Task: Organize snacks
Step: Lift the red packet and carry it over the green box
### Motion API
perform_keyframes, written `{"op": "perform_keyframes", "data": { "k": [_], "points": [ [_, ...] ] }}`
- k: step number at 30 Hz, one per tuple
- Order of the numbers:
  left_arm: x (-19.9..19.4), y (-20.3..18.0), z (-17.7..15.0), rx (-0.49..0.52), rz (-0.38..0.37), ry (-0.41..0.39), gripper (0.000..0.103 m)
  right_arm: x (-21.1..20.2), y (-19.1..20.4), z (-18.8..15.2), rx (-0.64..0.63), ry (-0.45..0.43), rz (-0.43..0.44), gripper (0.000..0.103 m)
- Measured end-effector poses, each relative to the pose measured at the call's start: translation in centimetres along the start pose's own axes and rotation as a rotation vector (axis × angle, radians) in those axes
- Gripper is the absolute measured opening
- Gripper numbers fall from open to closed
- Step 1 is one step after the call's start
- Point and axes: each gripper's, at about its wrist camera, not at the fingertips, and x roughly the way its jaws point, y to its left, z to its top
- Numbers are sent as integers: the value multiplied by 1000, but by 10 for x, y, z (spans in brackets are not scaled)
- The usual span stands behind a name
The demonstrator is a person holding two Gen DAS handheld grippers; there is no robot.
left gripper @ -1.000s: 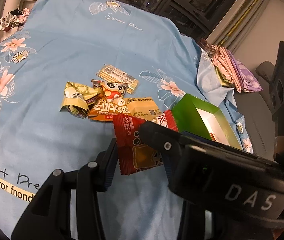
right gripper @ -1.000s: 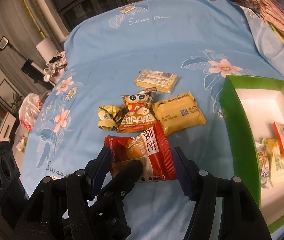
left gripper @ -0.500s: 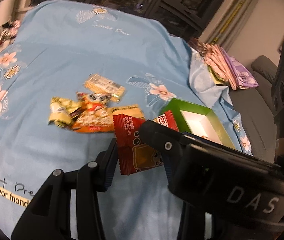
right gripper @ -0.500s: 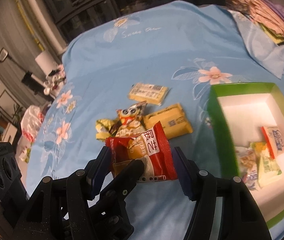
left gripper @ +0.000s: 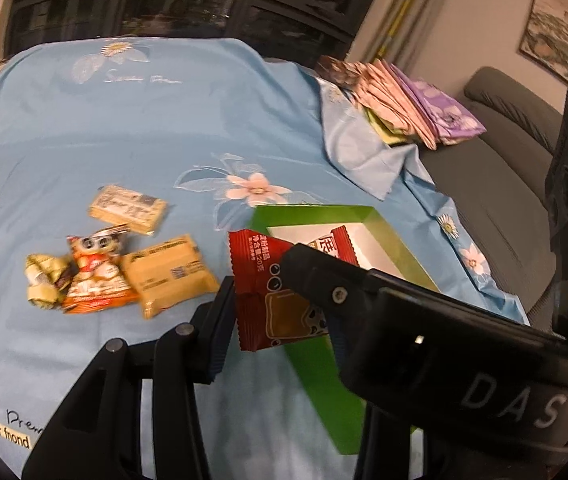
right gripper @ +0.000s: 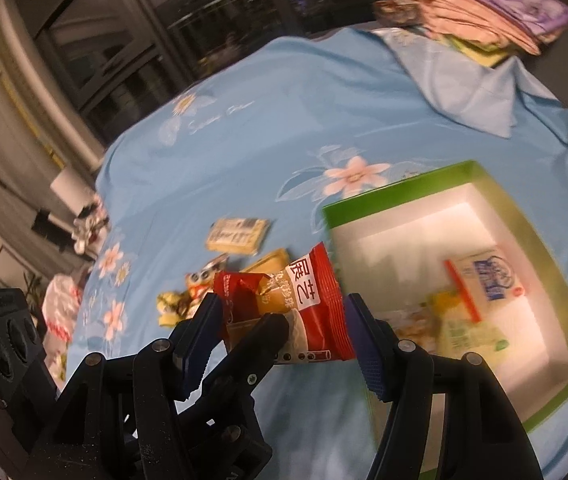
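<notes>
While both grippers (left gripper: 272, 308) (right gripper: 284, 328) stay clamped on the red snack packet (left gripper: 268, 280), it's hanging beside the green box (right gripper: 532, 216).

Box (right gripper: 500, 208) contents blurred, left claw (left gripper: 280, 300) finger hidden — packet's (left gripper: 268, 280) lower half

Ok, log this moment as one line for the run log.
left hand-held gripper: shut on red snack packet | right hand-held gripper: shut on same packet | position: beside green box | loose snacks: on blue cloth
</notes>
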Motion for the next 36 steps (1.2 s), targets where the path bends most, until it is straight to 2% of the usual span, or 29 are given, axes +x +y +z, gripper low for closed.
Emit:
{"op": "perform_keyframes", "data": {
  "k": [4,17,26,36],
  "points": [
    [8,-19,4,58,-2,5,41,-7,-21,5,53,-13,6,66],
    [44,-61,10,155,-39,87,41,-15,-78,13,203,-38,-10,66],
    [64,-78,11,206,-45,136,41,-13,-106,15,280,-21,-17,66],
    [83,-87,9,220,-59,179,41,-8,-125,13,334,0,-31,66]
  ]
}}
